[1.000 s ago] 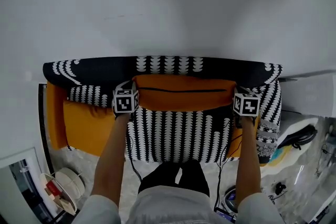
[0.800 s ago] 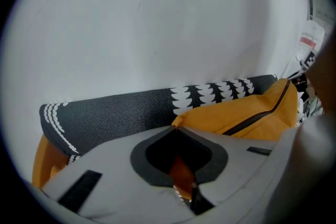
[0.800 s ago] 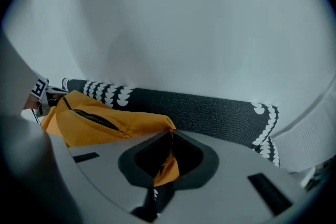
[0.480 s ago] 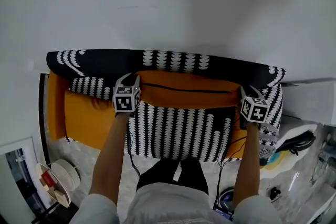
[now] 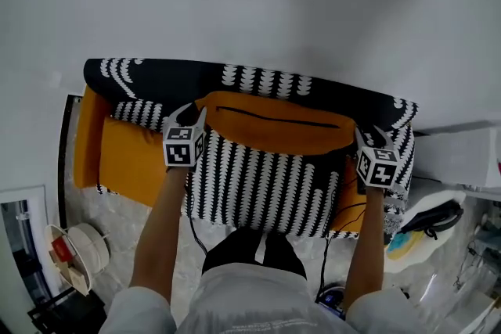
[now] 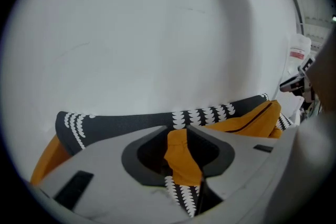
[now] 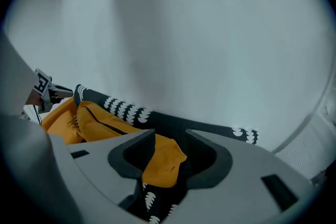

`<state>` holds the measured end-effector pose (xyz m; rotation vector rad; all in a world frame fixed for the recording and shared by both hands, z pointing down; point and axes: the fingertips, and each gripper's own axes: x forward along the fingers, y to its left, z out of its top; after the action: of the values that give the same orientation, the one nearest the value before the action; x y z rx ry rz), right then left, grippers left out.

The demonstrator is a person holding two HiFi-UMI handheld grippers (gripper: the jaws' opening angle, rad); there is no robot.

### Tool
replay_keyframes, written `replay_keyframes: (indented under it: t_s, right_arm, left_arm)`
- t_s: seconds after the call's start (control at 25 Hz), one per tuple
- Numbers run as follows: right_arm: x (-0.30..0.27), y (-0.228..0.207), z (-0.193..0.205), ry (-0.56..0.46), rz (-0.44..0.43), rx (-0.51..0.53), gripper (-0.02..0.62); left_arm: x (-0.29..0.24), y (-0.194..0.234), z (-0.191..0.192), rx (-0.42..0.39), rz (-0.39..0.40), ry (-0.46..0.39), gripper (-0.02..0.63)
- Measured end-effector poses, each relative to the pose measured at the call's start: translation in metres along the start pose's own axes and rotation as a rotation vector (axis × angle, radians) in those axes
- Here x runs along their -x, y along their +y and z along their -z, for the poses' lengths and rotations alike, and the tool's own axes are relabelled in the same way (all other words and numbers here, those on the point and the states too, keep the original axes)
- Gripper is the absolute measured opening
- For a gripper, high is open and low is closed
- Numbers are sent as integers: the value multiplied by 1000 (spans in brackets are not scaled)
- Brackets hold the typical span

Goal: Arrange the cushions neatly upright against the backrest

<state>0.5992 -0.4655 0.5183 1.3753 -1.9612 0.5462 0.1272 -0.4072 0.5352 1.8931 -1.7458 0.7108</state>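
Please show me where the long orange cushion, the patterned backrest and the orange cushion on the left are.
long orange cushion (image 5: 282, 137): head view, face below the zipper.
patterned backrest (image 5: 180, 78): head view, dark top part.
left orange cushion (image 5: 129, 160): head view, middle of its face.

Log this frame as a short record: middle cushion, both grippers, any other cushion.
Middle orange cushion: propped along the backrest, zipper showing
Left gripper: jaws have just been opening, cushion corner loose between them
Right gripper: same, on the opposite corner
Second orange cushion: at the left end of the sofa, no gripper on it
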Motion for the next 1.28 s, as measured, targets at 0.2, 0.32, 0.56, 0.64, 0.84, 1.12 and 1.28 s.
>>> replay_keyframes:
  t_s: [0.2, 0.32, 0.56, 0.64, 0.84, 1.12, 1.28]
  right_arm:
    - [46, 41, -20, -81, -157, 6, 175]
    - [74, 78, -31, -136, -231, 76, 172]
    - [140, 158, -35, -231, -387, 143, 87]
    - [163, 187, -37, -257, -449, 203, 40]
    - [224, 261, -38, -308, -602, 339, 5]
    - [298, 363, -31, -374, -814, 442, 5]
    - [330, 423, -26, -387, -903, 519, 5]
  left_arm:
    - [77, 0, 11, 65, -58, -50, 124]
    - [133, 5, 26, 87, -116, -74, 97]
    - [246, 6, 61, 152, -214, -137, 55]
    - [284, 3, 73, 165, -250, -161, 39]
    - [382, -8, 105, 167, -322, -216, 18]
    - [506, -13, 146, 272, -469, -314, 17]
    - [565, 0, 167, 283, -574, -335, 17]
